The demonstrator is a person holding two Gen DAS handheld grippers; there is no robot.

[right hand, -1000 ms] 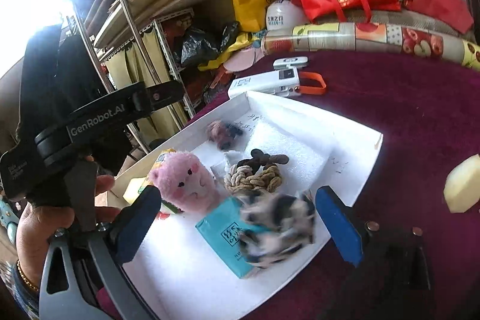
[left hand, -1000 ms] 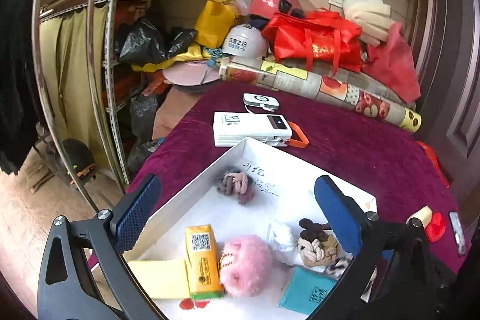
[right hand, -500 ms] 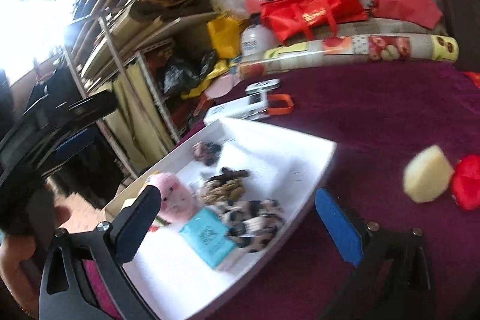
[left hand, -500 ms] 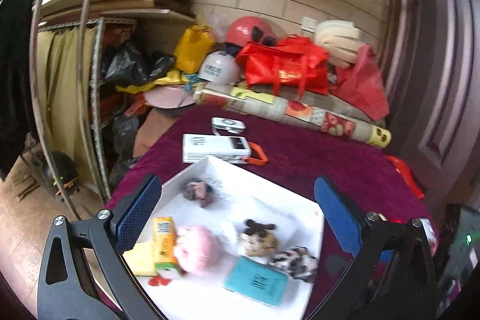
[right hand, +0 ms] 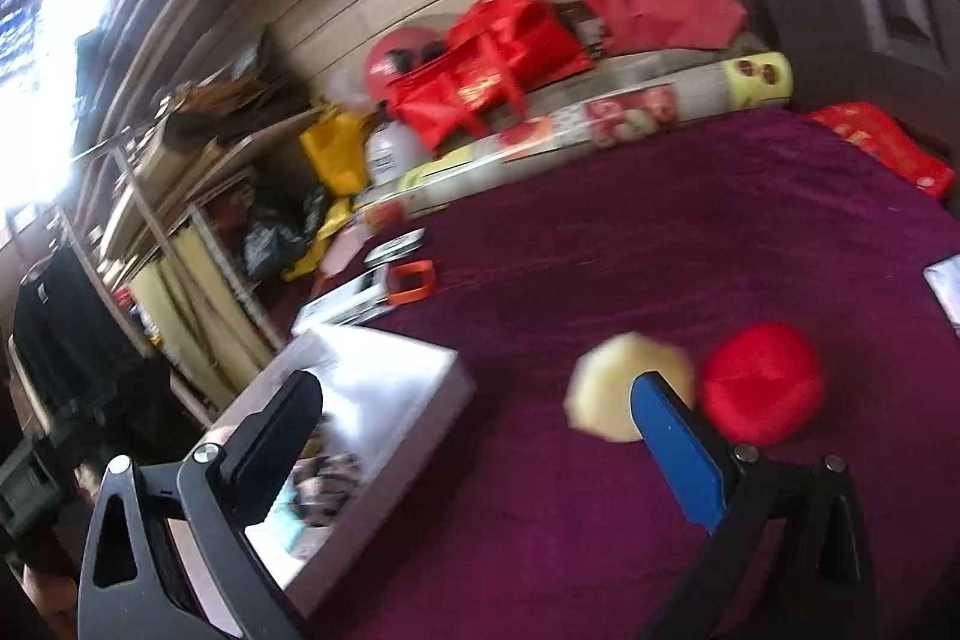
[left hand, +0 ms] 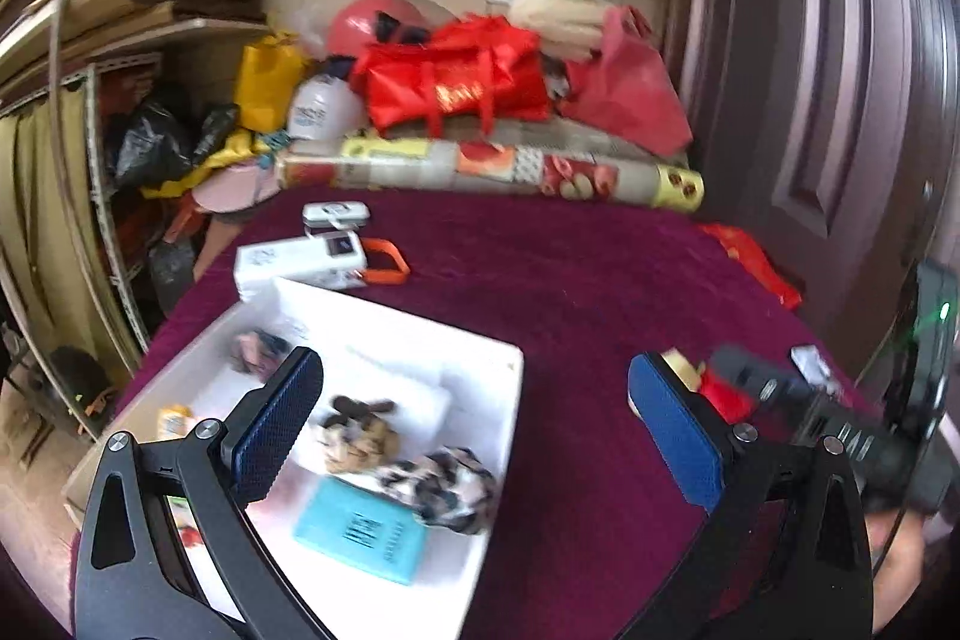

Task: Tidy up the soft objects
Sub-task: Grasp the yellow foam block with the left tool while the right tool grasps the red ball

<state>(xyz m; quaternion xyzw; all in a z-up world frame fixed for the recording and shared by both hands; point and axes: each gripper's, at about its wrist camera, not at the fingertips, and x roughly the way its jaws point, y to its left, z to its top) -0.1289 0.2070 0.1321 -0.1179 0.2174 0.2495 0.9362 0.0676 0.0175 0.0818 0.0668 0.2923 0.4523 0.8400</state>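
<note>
- Left gripper: jaws spread wide, nothing between them, held above the right part of the white tray.
- Right gripper: jaws spread wide, empty, held over the purple cloth; its blue right finger overlaps the near edge of the yellow sponge piece.
- Red soft ball: on the cloth, just right of the sponge piece.
- Tray contents, left wrist view: black-and-white spotted plush at the near right, touching a teal packet; knotted rope toy just behind; small dark knot at the far left; yellow packet at the left edge.
- Beyond the tray: white power bank with orange loop, small white device, patterned roll, red bag.
</note>
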